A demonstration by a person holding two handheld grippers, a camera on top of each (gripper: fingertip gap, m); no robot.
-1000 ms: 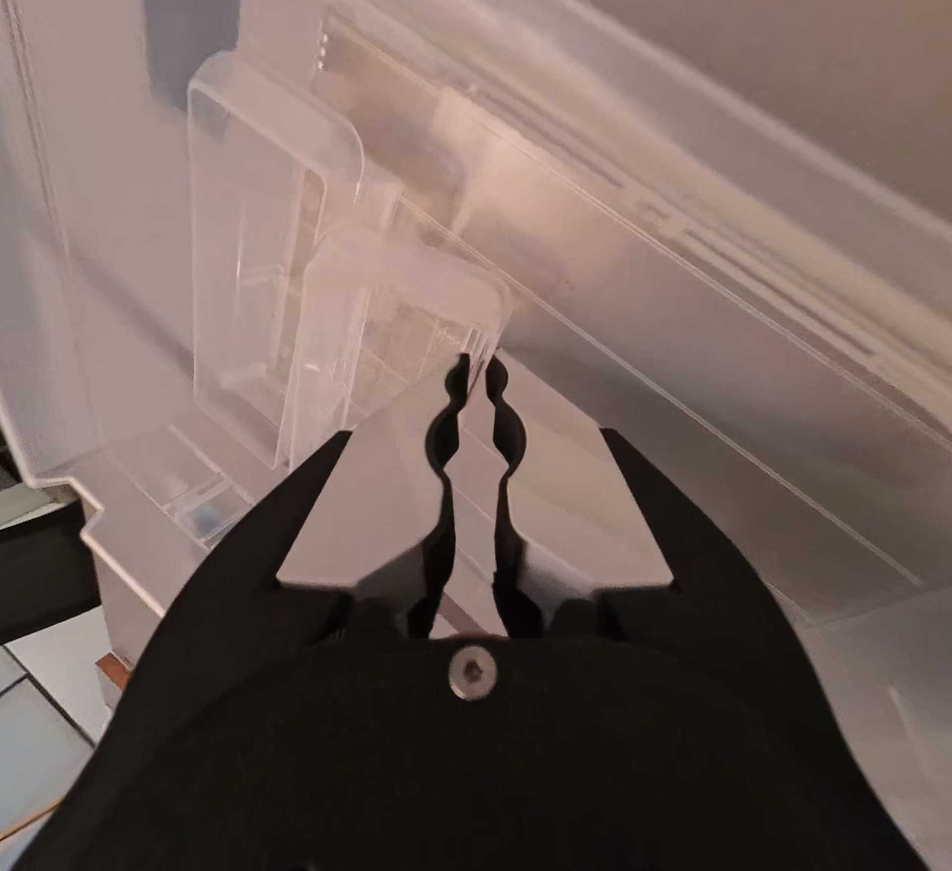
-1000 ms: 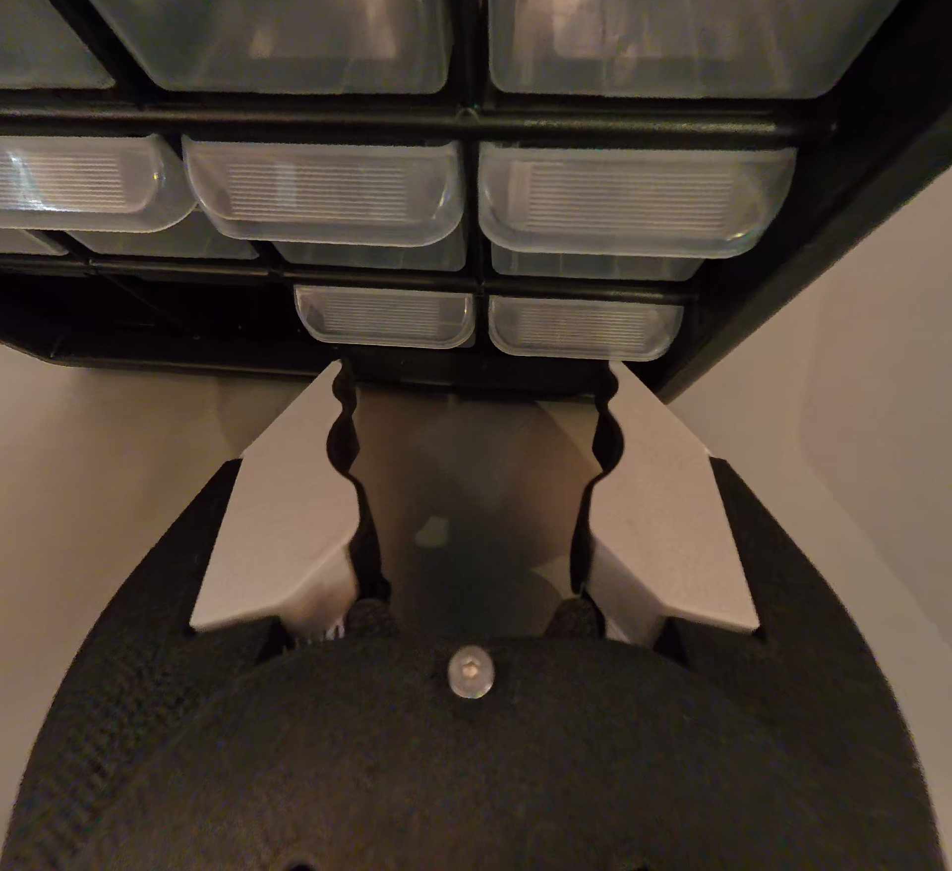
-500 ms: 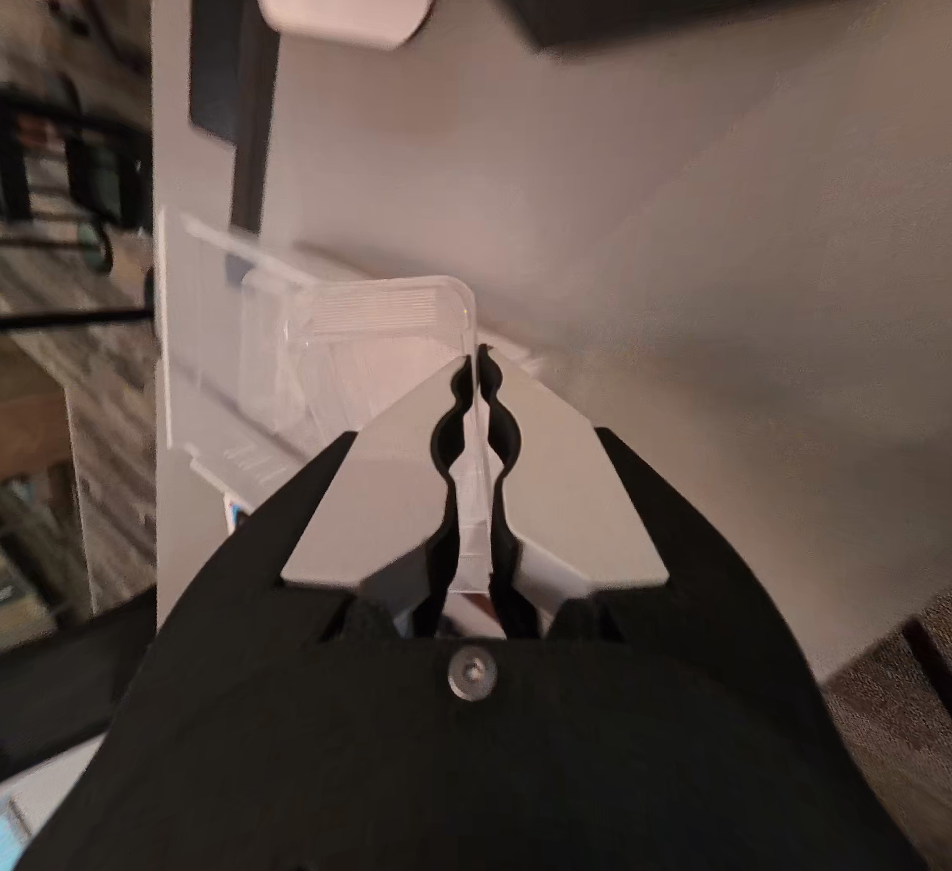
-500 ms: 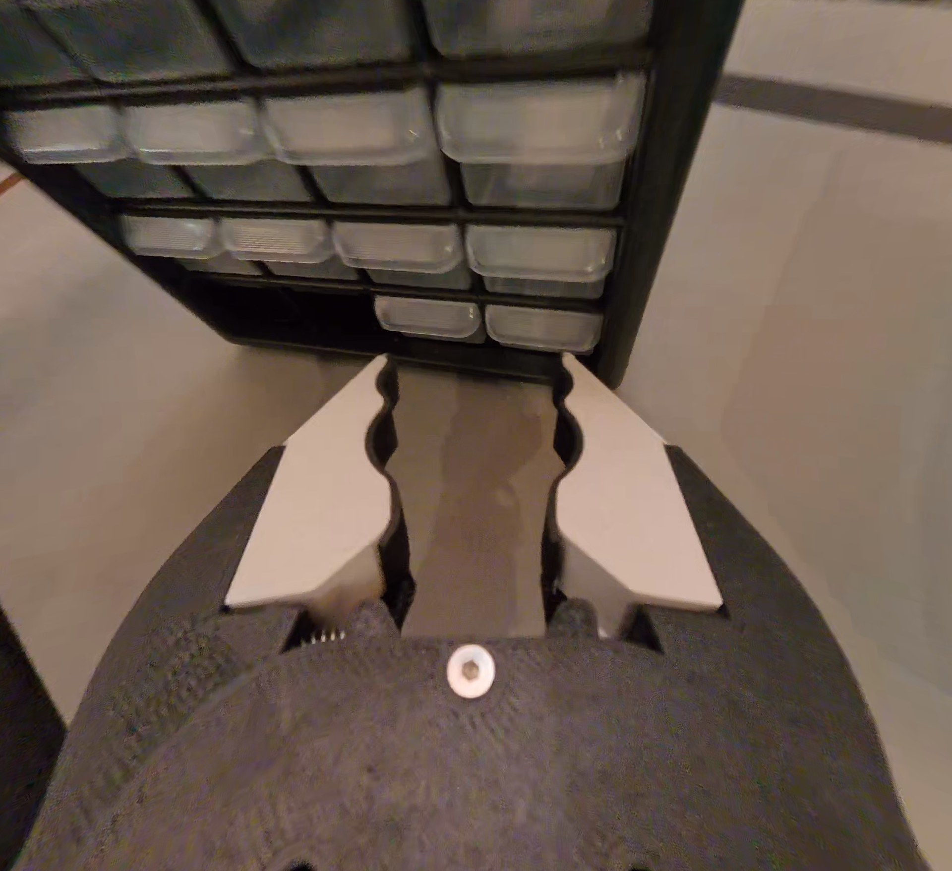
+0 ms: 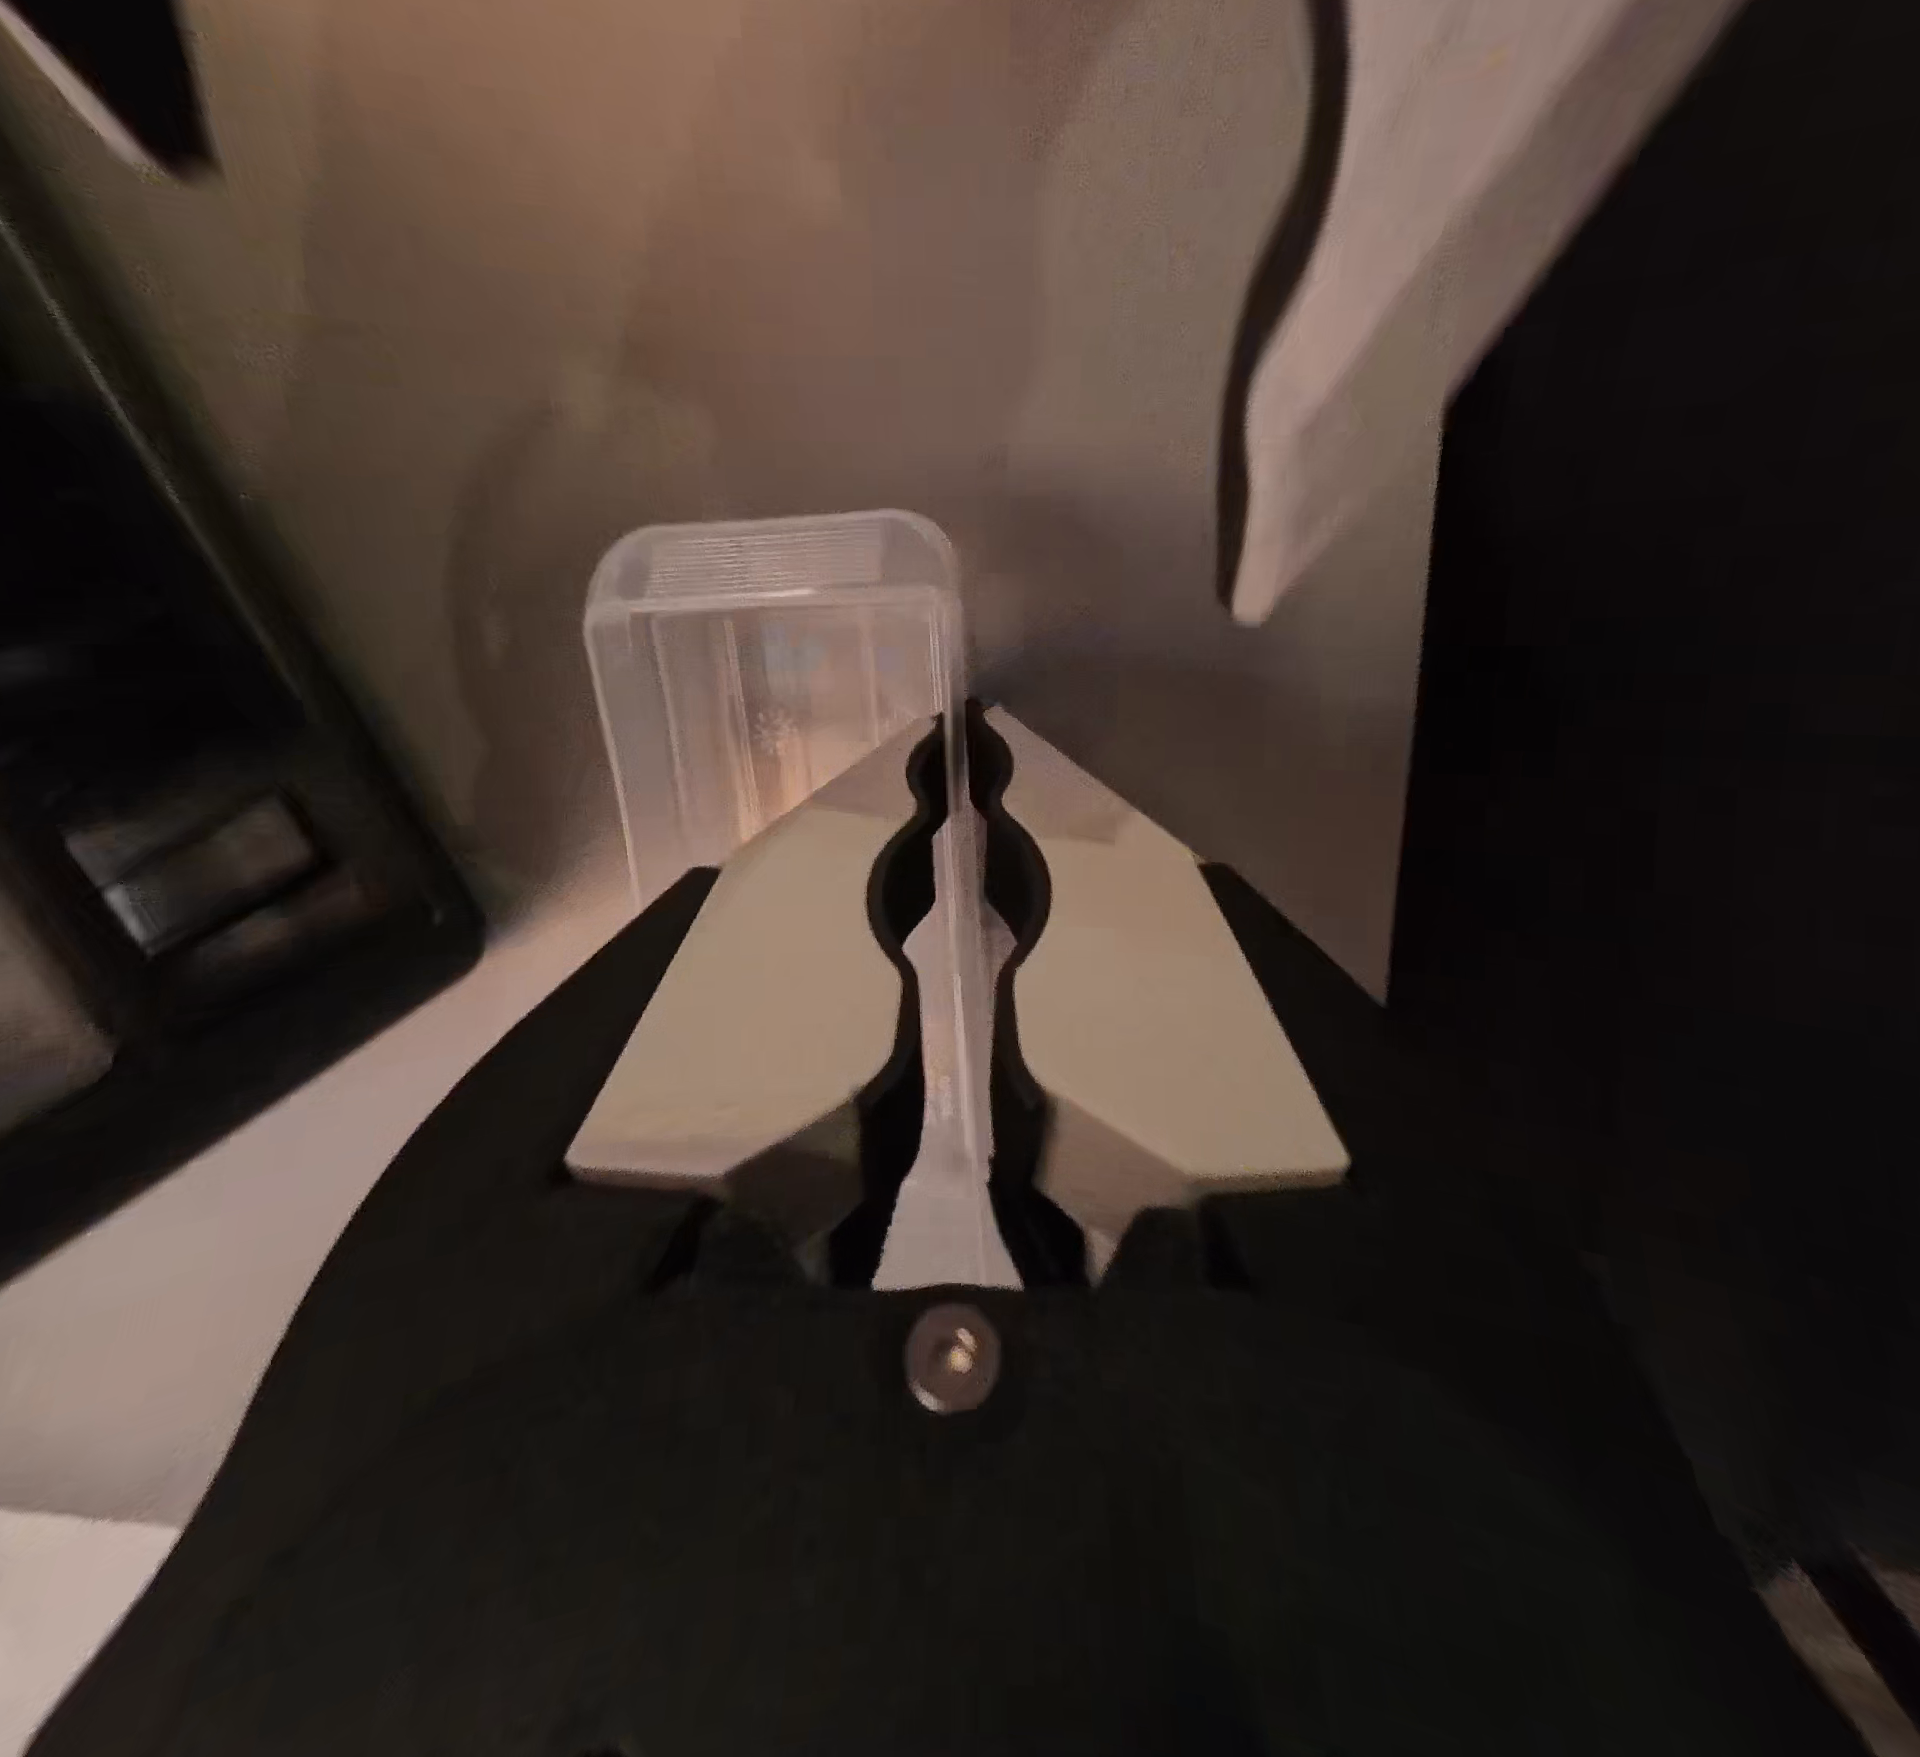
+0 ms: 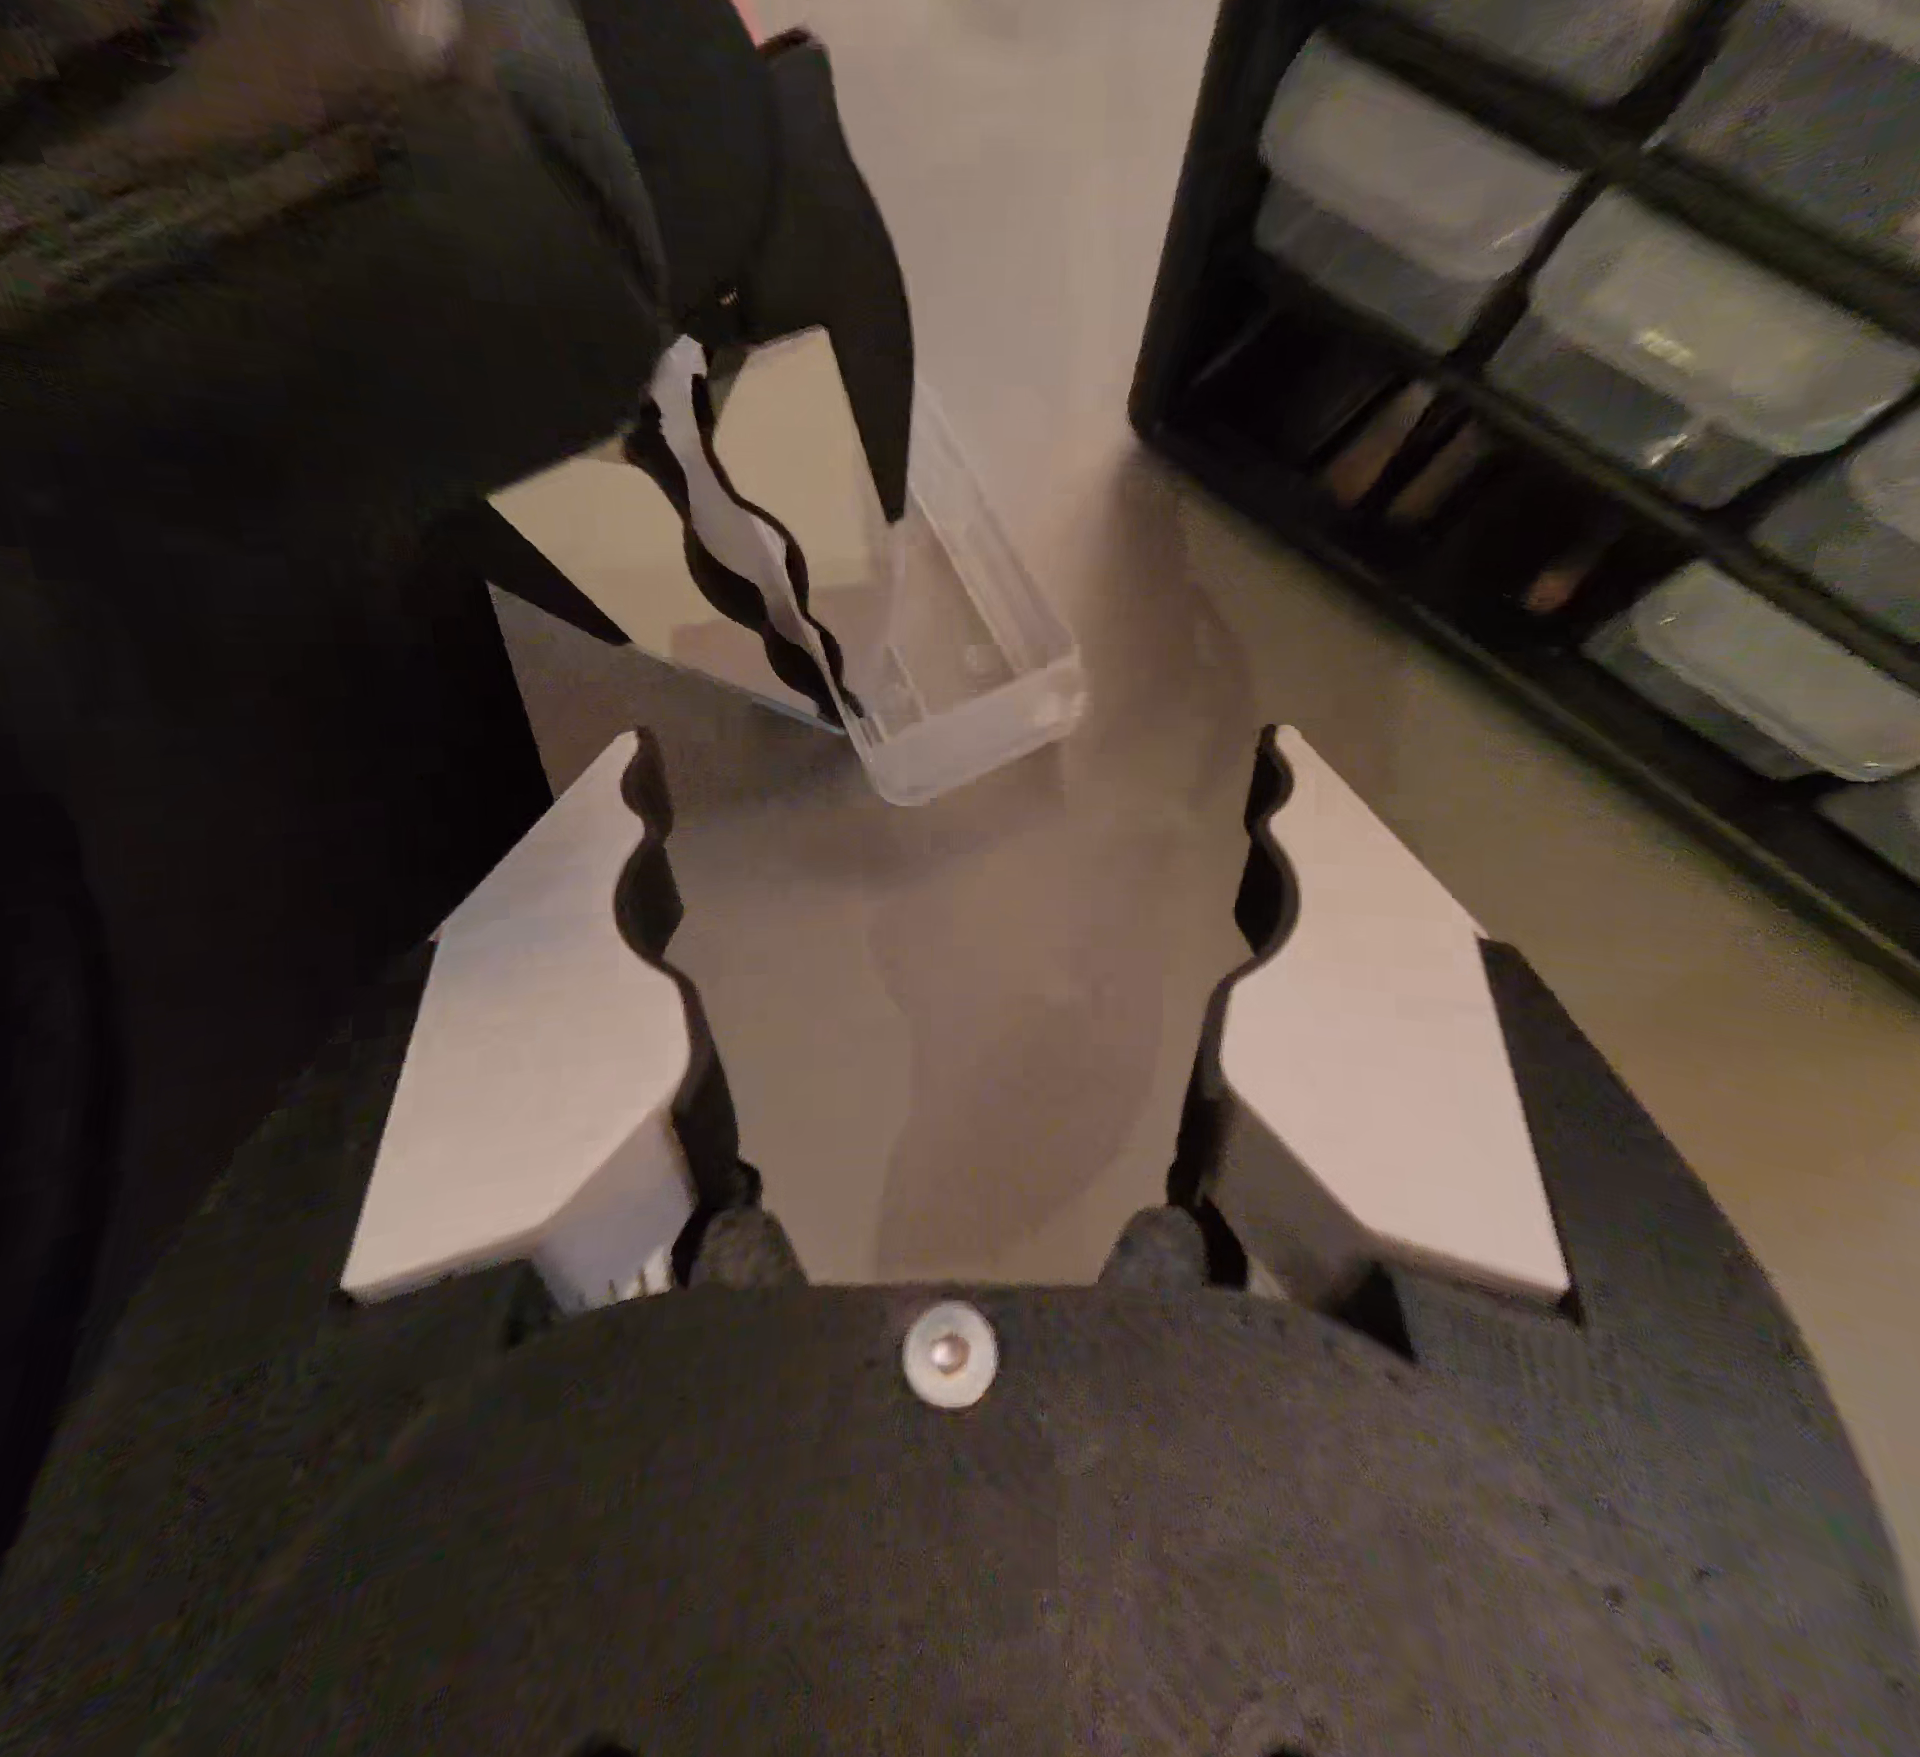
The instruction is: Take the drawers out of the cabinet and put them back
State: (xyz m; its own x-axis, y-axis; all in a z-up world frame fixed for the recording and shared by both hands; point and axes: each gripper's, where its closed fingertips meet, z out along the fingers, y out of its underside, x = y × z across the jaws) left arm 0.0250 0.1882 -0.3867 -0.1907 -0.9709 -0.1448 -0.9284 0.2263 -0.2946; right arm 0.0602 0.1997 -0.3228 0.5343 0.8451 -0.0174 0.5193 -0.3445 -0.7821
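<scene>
My left gripper point(image 5: 956, 720) is shut on the side wall of a small clear plastic drawer point(image 5: 769, 668) and holds it low over the beige table, its far end pointing away. In the right wrist view the same drawer point(image 6: 977, 668) hangs from the left gripper point(image 6: 847, 710), left of the black cabinet point(image 6: 1558, 357). My right gripper point(image 6: 954, 751) is open and empty, just short of the drawer. The cabinet holds several clear drawers, and slots at its lower left corner point(image 6: 1351, 450) look empty. The cabinet also shows blurred at the left of the left wrist view point(image 5: 156, 772).
The beige table point(image 6: 1039, 1032) lies bare under the right gripper. One white finger of the right gripper point(image 5: 1403, 201) and its black body fill the right side of the left wrist view. A dark sleeve point(image 6: 208, 357) covers the upper left of the right wrist view.
My left gripper has carried the clear drawer from beside a large translucent bin to the table next to the cabinet. My right gripper has backed off the cabinet front, turned left and opened wider.
</scene>
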